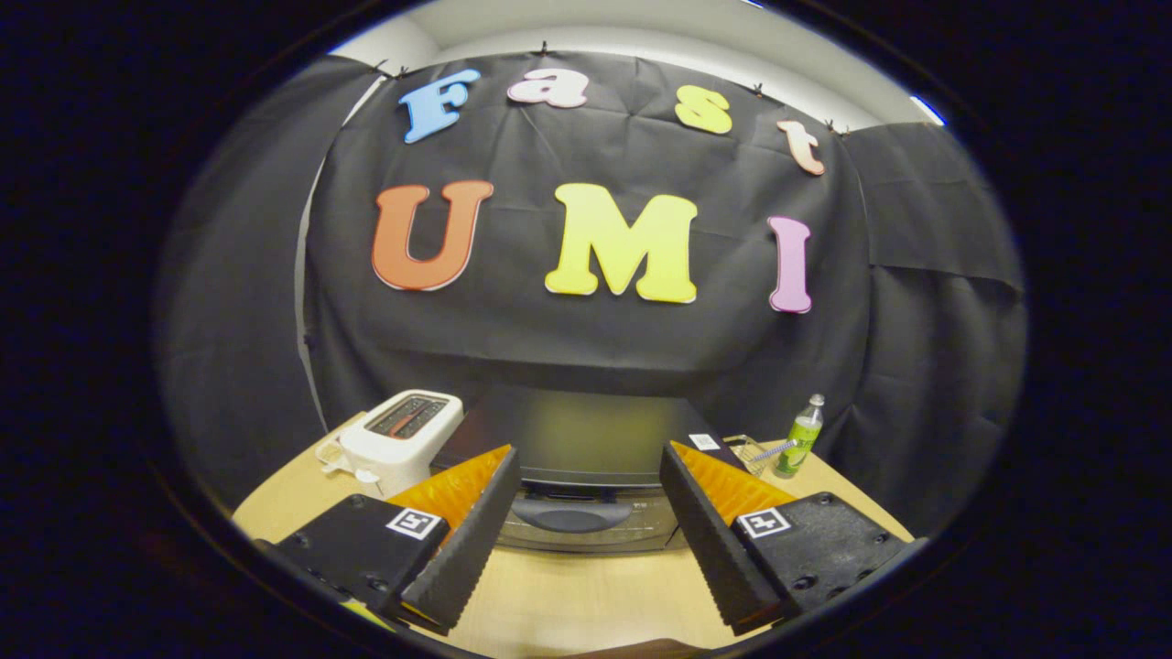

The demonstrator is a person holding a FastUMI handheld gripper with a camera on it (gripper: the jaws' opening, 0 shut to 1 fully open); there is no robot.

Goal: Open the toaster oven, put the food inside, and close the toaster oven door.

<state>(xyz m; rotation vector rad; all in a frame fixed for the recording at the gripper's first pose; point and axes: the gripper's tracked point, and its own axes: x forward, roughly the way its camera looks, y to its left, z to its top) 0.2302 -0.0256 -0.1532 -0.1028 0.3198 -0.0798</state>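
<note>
- Two fingers of the gripper (591,458) stand spread wide apart, released, with nothing between their pads and nothing touching them; they hang above the table with open air under the tips
- Each finger is a long wedge that narrows to a tip, its inner face ribbed with fine cross grooves, and each sits on a blocky mount with screw holes and a small square printed marker on top
- Just ahead of the fingers, framed in the gap between them, stands the toaster oven (575,439), a dark, boxy appliance with a smooth, slightly glossy flat top
- Its front is greyish, and the door is closed, with a dark, rounded bar handle (569,515) running across the upper part of the door, right between the two fingertips but apart from both
- The table (586,595) is pale wood grain, smooth and matt, with a curved edge
- Beside the oven, beyond the left finger, is a white pop-up toaster (401,437) with rounded corners, two slots on top and a glossy plastic shell
- Beyond the right finger, near the oven's far corner, a small clear bottle (800,437) stands upright, with a pale cap and a green label
- Just beside the bottle lies something small with a wire-like look, too small to tell
</note>
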